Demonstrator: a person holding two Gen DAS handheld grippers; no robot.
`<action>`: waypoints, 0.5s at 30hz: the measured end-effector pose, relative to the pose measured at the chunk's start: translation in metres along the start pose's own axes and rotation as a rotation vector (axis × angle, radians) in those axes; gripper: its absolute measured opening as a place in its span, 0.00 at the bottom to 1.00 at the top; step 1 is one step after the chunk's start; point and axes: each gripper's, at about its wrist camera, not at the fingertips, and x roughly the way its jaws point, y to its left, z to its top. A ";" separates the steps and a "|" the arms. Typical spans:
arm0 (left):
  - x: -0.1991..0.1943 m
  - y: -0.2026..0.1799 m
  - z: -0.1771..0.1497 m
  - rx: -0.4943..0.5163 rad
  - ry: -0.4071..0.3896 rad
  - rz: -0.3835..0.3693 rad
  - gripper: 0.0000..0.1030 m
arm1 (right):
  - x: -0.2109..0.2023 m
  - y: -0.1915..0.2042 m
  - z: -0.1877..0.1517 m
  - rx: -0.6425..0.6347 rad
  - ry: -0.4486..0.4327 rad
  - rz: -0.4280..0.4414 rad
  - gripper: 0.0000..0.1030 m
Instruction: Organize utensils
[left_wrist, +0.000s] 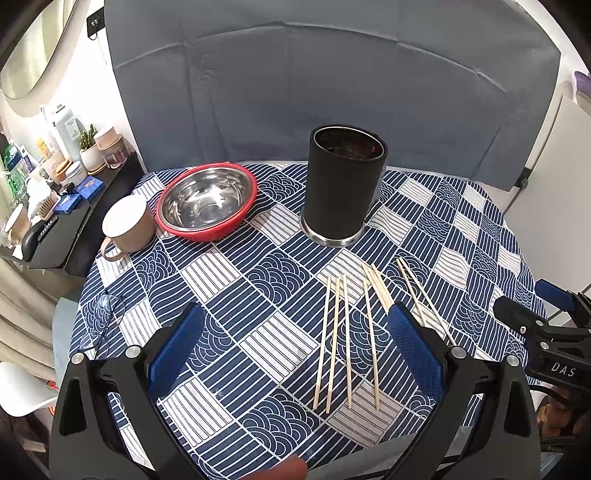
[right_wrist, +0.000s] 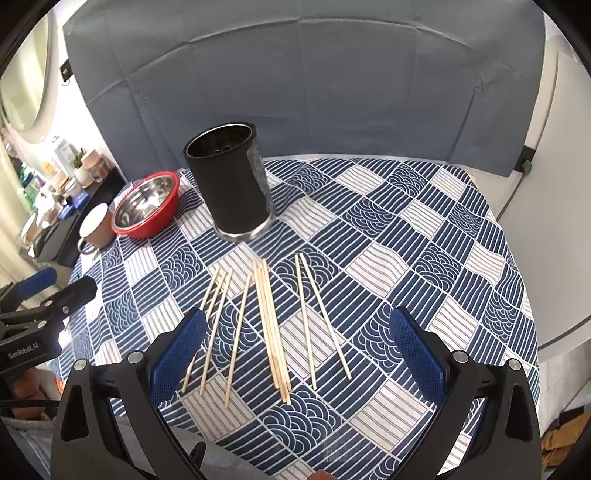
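Several wooden chopsticks (left_wrist: 347, 339) lie loose on the blue and white patterned tablecloth (left_wrist: 258, 295), in front of a black cylindrical utensil holder (left_wrist: 341, 190) that stands upright. In the right wrist view the chopsticks (right_wrist: 271, 325) lie between the fingers, with the holder (right_wrist: 232, 184) beyond. My left gripper (left_wrist: 295, 350) is open and empty above the near table edge, left of most chopsticks. My right gripper (right_wrist: 295, 350) is open and empty above the chopsticks' near ends. Each gripper shows in the other's view, the right one (left_wrist: 546, 332) and the left one (right_wrist: 40, 306).
A steel bowl inside a red bowl (left_wrist: 207, 201) and a beige mug (left_wrist: 127, 225) stand at the table's left back. Eyeglasses (left_wrist: 103, 325) lie at the left edge. A cluttered shelf (left_wrist: 55, 192) is beyond the left edge. A grey backdrop (left_wrist: 332, 92) stands behind the table.
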 end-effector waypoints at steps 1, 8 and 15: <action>0.000 0.000 0.000 0.000 0.002 0.000 0.94 | 0.000 0.000 0.000 -0.002 0.001 0.000 0.92; 0.003 0.000 0.001 0.001 0.006 -0.002 0.94 | 0.002 0.002 0.001 -0.008 0.004 -0.005 0.92; 0.006 0.002 0.001 -0.001 0.012 -0.006 0.94 | 0.003 0.002 0.001 -0.005 0.009 -0.004 0.92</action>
